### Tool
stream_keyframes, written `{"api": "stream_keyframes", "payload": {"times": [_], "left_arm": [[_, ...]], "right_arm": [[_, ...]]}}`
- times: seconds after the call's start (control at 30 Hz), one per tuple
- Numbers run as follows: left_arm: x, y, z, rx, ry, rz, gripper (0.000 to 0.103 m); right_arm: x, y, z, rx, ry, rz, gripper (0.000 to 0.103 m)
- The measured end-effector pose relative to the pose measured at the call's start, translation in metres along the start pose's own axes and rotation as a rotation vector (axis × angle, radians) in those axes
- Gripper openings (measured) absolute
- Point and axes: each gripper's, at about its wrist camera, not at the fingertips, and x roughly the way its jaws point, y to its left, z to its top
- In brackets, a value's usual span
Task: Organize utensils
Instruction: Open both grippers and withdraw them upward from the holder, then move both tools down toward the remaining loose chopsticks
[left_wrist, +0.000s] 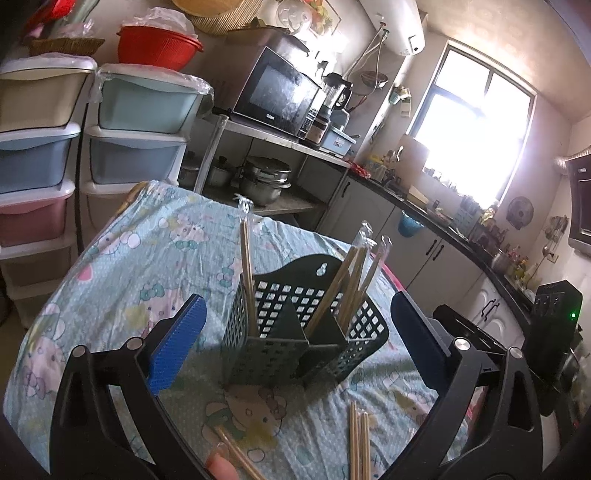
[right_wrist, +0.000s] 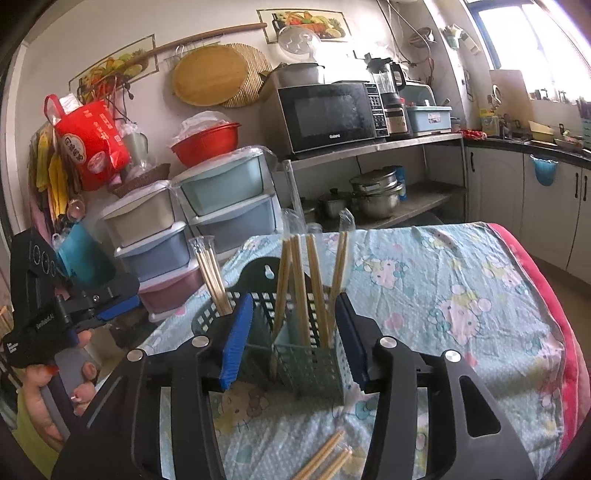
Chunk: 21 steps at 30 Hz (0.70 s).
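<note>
Looking across the cloth-covered bench (left_wrist: 122, 258) from left to right, the scene turned on where the loose chopsticks lay against the two tools. The left tool (left_wrist: 297, 328) hung with its blue pads spread wide apart and nothing between them, aimed at the dark slotted utensil holder (left_wrist: 295, 332) near the middle of the bench. That holder already carried several wrapped chopstick pairs standing on end: one pair (left_wrist: 246, 266) in its left compartment, a leaning cluster (left_wrist: 354, 280) further right.

The work that remained, by my reading, lay at the bench's near edge. One loose pair (left_wrist: 236, 456) lay angled toward the near left, and a second bundle (left_wrist: 359, 439) lay with its long axis running almost straight from the near edge toward the holder. Both sat below and between the left tool's pads, nearer to it than the holder was.

The right tool (right_wrist: 295, 339) also stood open, its pads bracketing the holder's right compartment (right_wrist: 314, 365) on either side without visibly pressing it; whether they touched its walls could not be told. Loose chopsticks (right_wrist: 325, 458) showed just under this tool as well, slanting toward the near edge.

A pickup would probably mean dropping a tool toward the near edge and closing across the sticks' long axis, then tipping them upright for the holder.
</note>
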Motion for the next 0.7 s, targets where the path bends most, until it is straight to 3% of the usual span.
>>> {"api": "stream_keyframes", "payload": {"times": [0.7], "left_arm": [[0.0,0.006,-0.032,-0.004,0.071,0.017,0.092]], "right_arm": [[-0.016,-0.004,-0.034,-0.013,0.068,-0.019,0.045]]}}
